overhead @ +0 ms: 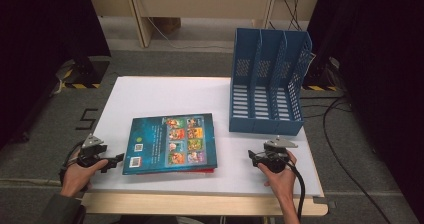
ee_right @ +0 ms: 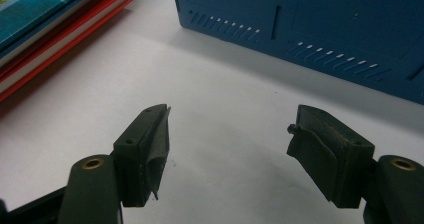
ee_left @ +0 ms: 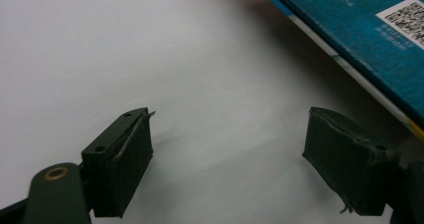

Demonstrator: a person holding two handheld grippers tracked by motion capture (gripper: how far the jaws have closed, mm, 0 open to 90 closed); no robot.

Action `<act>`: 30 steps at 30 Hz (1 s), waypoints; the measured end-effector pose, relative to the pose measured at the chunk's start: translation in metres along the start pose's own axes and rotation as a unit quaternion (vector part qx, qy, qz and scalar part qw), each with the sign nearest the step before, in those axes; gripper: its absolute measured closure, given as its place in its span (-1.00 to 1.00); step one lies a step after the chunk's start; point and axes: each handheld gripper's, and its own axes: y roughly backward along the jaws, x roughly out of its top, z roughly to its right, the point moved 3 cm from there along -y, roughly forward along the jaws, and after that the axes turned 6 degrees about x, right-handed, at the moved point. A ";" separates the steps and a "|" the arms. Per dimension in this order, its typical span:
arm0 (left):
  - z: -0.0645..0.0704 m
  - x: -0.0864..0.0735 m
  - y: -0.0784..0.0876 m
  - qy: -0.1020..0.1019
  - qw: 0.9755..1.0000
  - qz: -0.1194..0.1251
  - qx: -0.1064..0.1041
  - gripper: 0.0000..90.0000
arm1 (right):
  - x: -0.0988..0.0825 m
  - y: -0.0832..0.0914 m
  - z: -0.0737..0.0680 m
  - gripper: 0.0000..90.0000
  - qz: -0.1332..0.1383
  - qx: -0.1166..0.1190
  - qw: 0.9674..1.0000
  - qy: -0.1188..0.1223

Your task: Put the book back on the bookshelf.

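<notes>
A stack of books (overhead: pixel 171 144) lies flat on the white table (overhead: pixel 165 91), a teal picture-book cover on top and a red book beneath. My left gripper (overhead: pixel 119 159) rests just left of the stack, open, with nothing between its jaws; the left gripper view has the teal book's edge (ee_left: pixel 360 39) at upper right beyond my left gripper (ee_left: pixel 227 159). My right gripper (overhead: pixel 251 155) sits right of the stack, open and empty. Past my right gripper (ee_right: pixel 227 154), the right gripper view shows the stacked book edges (ee_right: pixel 55 29) at upper left and the blue file rack (ee_right: pixel 320 29) ahead.
A blue three-slot file rack (overhead: pixel 267 81) stands at the table's back right. The wooden front edge (overhead: pixel 200 204) runs along the near side. Cables (overhead: pixel 345 149) lie on the grey floor at right. Bare white tabletop spreads behind the books.
</notes>
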 end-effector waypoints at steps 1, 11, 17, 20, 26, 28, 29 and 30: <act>0.001 0.000 0.001 0.003 1.000 0.004 -0.002 -0.59 | 0.000 0.000 -0.001 -0.30 0.002 0.004 1.000 -0.004; 0.015 0.003 0.013 -0.008 1.000 0.019 0.002 -0.48 | 0.005 0.001 -0.010 -0.29 0.022 0.030 0.999 -0.015; 0.024 0.004 0.017 -0.026 0.999 0.021 0.015 -0.37 | 0.005 -0.001 -0.012 -0.29 0.019 0.037 0.999 -0.019; 0.038 0.006 0.018 -0.064 0.998 0.025 0.016 -0.38 | 0.006 -0.002 -0.013 -0.29 0.021 0.040 0.999 -0.020; 0.049 0.008 0.022 -0.088 0.996 0.029 0.018 -0.47 | 0.006 -0.002 -0.013 -0.29 0.023 0.042 0.999 -0.023; 0.049 0.008 0.023 -0.083 0.996 0.032 0.014 -0.49 | 0.006 -0.002 -0.013 -0.29 0.023 0.043 0.999 -0.023; 0.050 0.010 0.026 -0.061 0.997 0.043 -0.002 -0.50 | 0.007 -0.002 -0.014 -0.29 0.026 0.046 0.998 -0.025; 0.050 0.010 0.026 -0.061 0.997 0.043 -0.002 -0.49 | 0.007 -0.002 -0.014 -0.29 0.026 0.048 0.998 -0.026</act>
